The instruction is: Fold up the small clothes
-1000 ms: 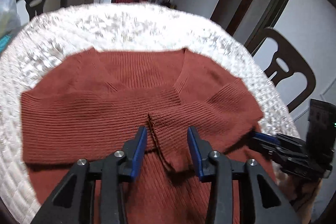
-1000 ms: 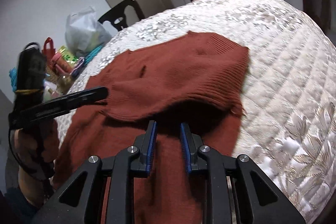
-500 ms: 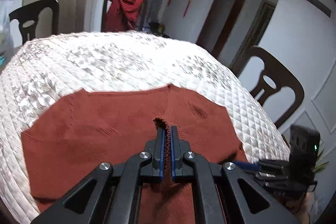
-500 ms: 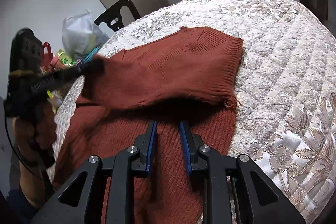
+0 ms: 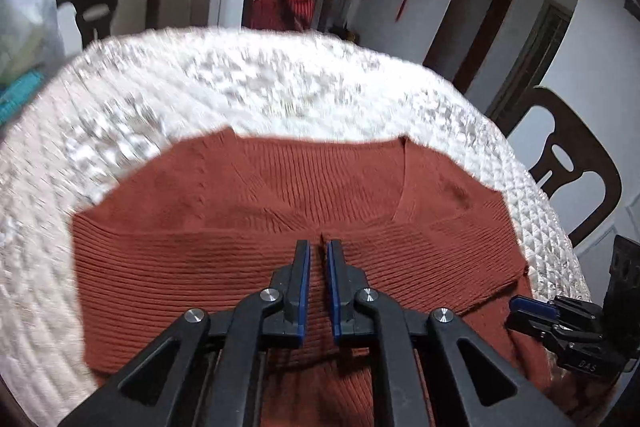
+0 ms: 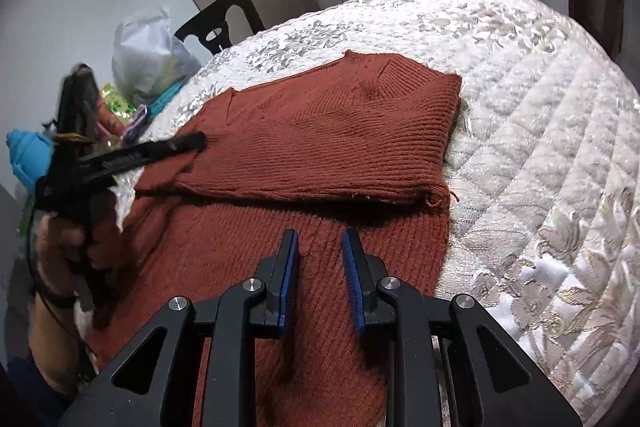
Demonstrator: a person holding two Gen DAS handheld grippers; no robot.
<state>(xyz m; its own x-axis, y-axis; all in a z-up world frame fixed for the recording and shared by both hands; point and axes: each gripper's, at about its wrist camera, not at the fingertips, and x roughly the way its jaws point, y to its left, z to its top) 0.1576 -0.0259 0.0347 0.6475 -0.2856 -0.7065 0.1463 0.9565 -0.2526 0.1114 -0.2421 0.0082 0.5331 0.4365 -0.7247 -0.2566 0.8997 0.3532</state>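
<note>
Quilted table [image 6: 560, 131] (rust sweater [image 6: 320, 131] atop)

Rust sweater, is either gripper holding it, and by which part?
Left gripper pinches the rust sweater by its folded-over edge; right gripper holds nothing.

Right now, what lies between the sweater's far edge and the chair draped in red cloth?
Only bare white quilted cover, seen in the left wrist view.

the left gripper [image 5: 318, 247] is angled downward, its blue-padded jaws drawn nearly together, seemingly pinched on a thin edge, though blur hinders certainty; the right gripper [image 6: 318, 247] is tilted downward likewise, jaws held partly apart; a hand [image 6: 60, 247] is seen gripping the left handle.
</note>
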